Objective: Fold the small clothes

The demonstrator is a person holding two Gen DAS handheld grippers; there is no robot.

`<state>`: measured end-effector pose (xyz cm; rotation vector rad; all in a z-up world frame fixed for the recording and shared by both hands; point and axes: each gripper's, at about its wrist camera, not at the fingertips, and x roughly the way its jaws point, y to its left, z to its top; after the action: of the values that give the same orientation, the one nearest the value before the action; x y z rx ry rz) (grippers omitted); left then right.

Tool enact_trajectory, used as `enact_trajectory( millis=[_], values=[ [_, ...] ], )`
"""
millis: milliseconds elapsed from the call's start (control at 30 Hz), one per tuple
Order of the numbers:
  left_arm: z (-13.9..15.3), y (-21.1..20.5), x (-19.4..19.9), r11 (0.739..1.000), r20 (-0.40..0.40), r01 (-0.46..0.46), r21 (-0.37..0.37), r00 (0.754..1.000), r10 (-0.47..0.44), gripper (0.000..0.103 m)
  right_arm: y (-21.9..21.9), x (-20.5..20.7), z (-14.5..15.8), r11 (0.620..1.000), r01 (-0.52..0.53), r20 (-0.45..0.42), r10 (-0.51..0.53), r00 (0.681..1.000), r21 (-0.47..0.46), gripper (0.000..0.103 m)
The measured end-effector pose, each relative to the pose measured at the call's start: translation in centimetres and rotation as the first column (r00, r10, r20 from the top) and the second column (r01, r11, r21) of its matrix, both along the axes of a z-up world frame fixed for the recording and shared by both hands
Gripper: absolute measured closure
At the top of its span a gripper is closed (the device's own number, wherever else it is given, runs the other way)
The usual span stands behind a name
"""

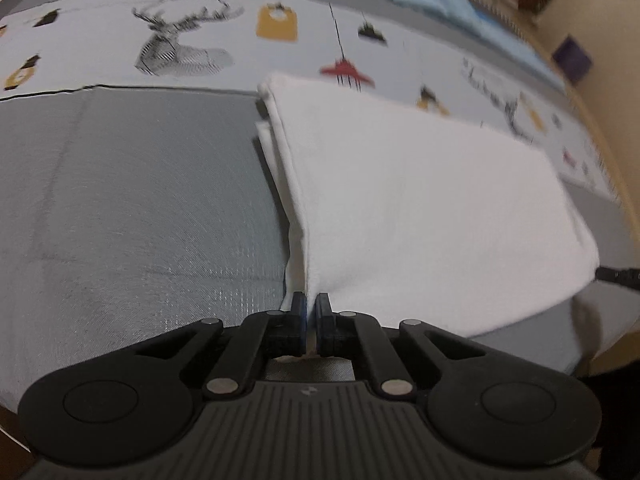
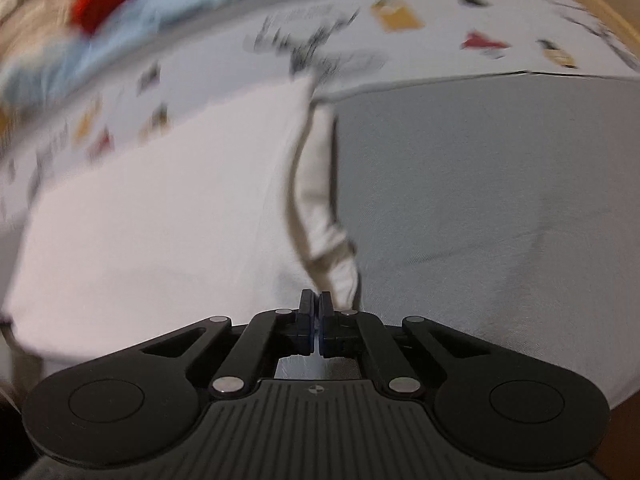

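My left claw [image 1: 311, 305] and right claw [image 2: 316, 303] are showing matte black linkage arms, silver pivot pins, ribbed grey bases, round side caps and blue-edged fingertips.

Left gripper [image 1: 311, 300] and right gripper [image 2: 316, 298] angle steeply downward — fingers pinched together.

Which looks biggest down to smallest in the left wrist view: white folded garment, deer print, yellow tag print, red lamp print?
1. white folded garment, by far, though nearest the camera
2. deer print
3. yellow tag print and red lamp print look about alike; blur and fisheye make ranking them unsure.
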<state>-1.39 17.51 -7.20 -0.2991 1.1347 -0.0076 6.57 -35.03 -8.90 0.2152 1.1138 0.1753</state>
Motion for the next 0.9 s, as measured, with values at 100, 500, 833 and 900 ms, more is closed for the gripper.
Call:
enact_trajectory(
  millis=[100,500,833,900],
  values=[
    [-0.2,0.1,-0.3,1.0,-0.022,0.002,0.028,1.0,-0.001,0.099,-1.0,-0.6,0.1,0.999,0.052,0.005,-0.052,0.999,-0.015,0.103],
    [-0.7,-0.8,-0.2,0.994,-0.049,0.013,0.105,0.999,-0.008,0.097,0.6,-0.8,0.0,0.997,0.006,0.071,-0.001,0.997,-0.078,0.1],
    [-0.6,-1.4,0.4,0.994,-0.03,0.029,0.108,0.999,-0.026,0.097,4.6,0.1,-4.7,0.959,-0.161,-0.115,0.137,0.984,-0.233,0.1],
    [-0.4,-1.6,0.4,0.994,-0.019,0.037,0.107,0.999,-0.035,0.097,4.6,0.1,-5.5,0.956,-0.151,-0.148,0.116,0.982,-0.25,0.1]
  ],
)
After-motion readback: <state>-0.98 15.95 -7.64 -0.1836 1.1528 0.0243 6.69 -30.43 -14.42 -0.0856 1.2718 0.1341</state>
